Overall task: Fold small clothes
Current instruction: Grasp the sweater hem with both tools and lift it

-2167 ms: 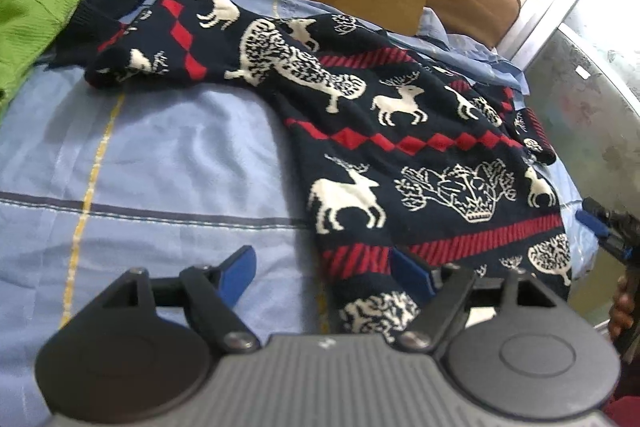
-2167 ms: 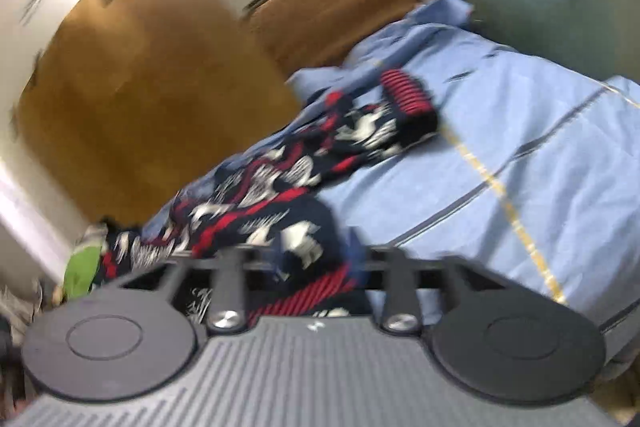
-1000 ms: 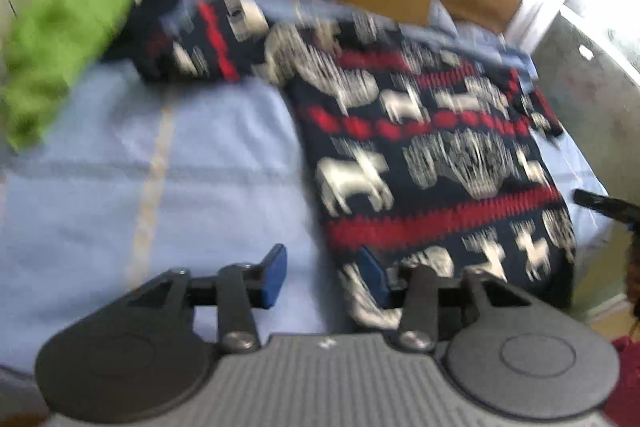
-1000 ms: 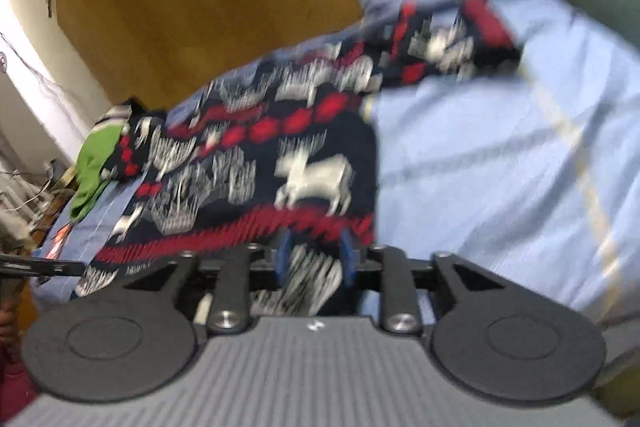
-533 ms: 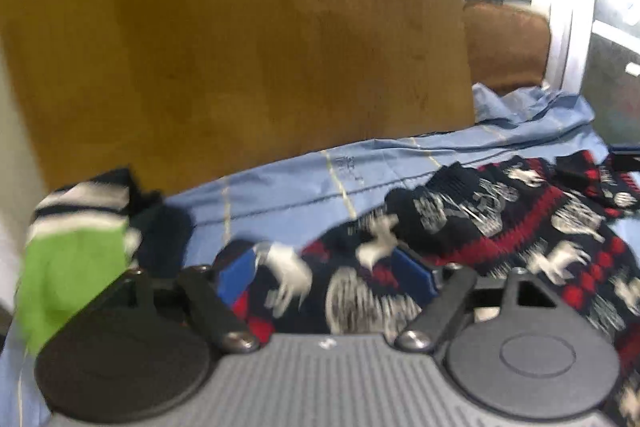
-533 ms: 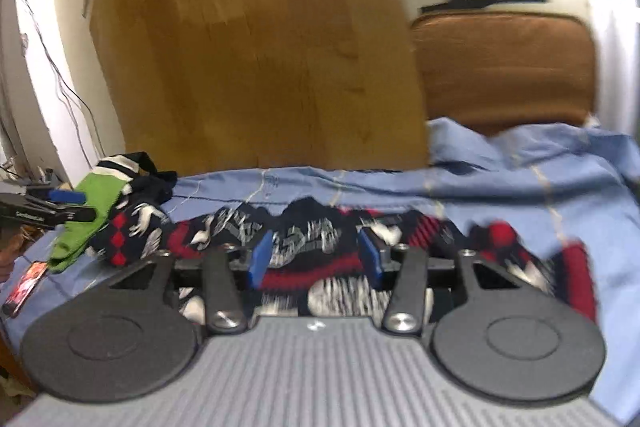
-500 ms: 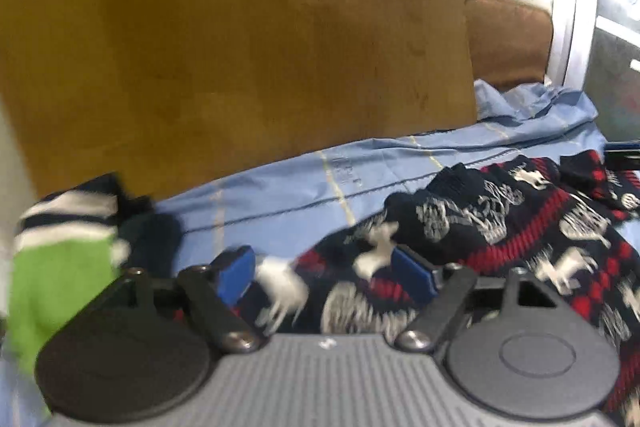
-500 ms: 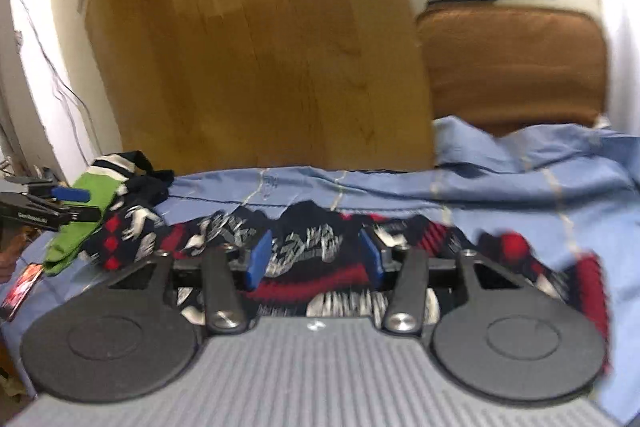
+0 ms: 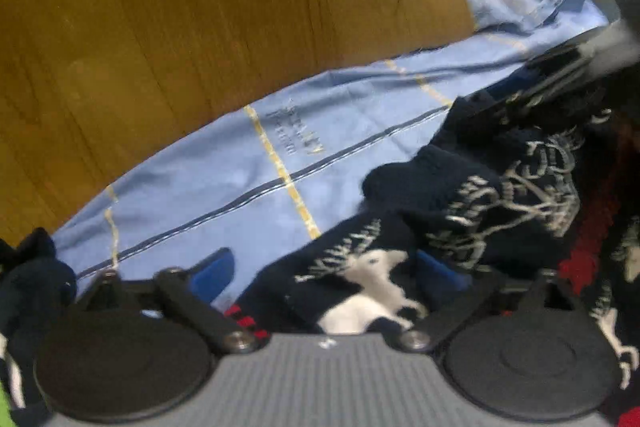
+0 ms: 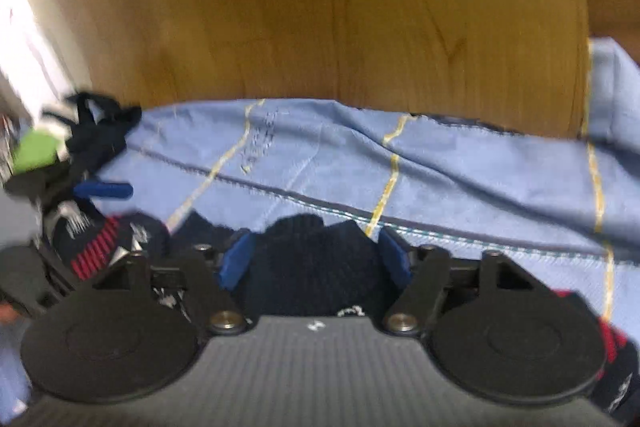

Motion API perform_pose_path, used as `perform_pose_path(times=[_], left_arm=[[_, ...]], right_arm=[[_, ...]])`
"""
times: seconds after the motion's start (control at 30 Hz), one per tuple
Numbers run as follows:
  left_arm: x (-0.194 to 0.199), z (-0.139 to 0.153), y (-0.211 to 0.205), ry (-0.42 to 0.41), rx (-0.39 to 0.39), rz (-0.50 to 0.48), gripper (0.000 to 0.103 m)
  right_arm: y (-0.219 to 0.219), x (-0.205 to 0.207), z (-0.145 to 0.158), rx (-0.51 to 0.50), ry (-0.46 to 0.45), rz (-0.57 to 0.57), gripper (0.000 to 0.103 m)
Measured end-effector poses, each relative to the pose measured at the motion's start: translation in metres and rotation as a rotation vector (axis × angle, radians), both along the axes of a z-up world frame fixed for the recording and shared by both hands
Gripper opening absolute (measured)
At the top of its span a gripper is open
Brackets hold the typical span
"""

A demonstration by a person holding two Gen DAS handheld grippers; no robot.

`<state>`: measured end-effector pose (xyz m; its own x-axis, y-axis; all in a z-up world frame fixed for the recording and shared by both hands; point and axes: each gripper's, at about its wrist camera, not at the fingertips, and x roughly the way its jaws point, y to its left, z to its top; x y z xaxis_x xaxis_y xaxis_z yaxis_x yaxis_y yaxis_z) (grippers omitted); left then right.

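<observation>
Left wrist view: a wooden headboard rises well beyond the fingers, above a blue sheet crossed by yellow and dark stripes. A navy sweater with white reindeer and red bands lies bunched across the sheet, filling the space between and to the right of the left gripper. Its blue-padded jaws are closing with a fold of the knit between them; the left pad stands clear of the cloth. Right wrist view: the right gripper points at the same sheet, its jaws closing around a dark navy hump of the sweater, with both pads at the fabric's sides. Far left of those fingers, a green garment lies blurred near the headboard.
</observation>
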<state>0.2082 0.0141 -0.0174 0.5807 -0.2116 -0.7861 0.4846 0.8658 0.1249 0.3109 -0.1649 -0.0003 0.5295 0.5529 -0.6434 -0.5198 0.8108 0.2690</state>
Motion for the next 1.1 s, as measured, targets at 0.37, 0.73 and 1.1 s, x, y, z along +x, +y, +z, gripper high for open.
perform_pose_path(times=[0.37,0.73,1.1], left_arm=[[-0.009,0.056,-0.041,-0.285,0.115,0.095,0.007],[0.046,0.003,-0.041,-0.202,0.285,0.339,0.007],[-0.003,0.047,-0.074,-0.209,0.062,0.231,0.023]], right_arm=[[-0.024,-0.027,0.087,0.084,-0.32,-0.153,0.015],[-0.011,0.043,0.009,0.011,-0.09,-0.248,0.027],[-0.204,-0.08,0.061,0.022,-0.257,-0.549,0.062]])
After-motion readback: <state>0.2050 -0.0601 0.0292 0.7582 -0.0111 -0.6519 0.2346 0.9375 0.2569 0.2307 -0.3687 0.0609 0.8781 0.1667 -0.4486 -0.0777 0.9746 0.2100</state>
